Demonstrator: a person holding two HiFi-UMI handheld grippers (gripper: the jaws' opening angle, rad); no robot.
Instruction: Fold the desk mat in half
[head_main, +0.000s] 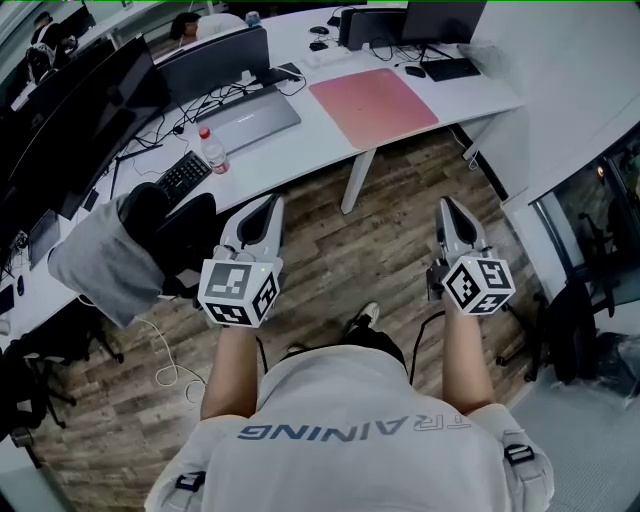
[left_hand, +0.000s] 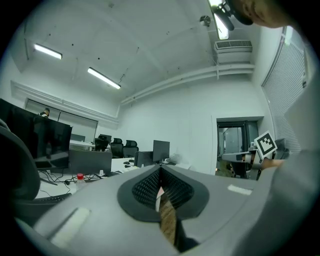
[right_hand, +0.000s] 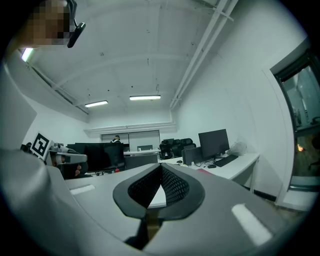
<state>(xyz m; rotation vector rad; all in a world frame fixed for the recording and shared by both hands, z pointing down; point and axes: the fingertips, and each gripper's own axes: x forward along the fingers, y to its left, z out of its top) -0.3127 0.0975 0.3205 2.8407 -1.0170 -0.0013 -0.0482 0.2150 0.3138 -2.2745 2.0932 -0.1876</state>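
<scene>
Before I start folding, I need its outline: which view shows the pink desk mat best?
The head view: the whole pink desk mat lies flat, seen from above. The right gripper view gives only an edge-on sliver; the left gripper view, nothing clear.

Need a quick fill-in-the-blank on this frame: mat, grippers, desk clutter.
1. The desk mat lying flat on the white desk is ____ in colour.
2. The left gripper and the right gripper are both empty, with their jaws ____.
3. The bottle beside the keyboard has a ____ cap.

Missing words: pink; shut; red
</scene>
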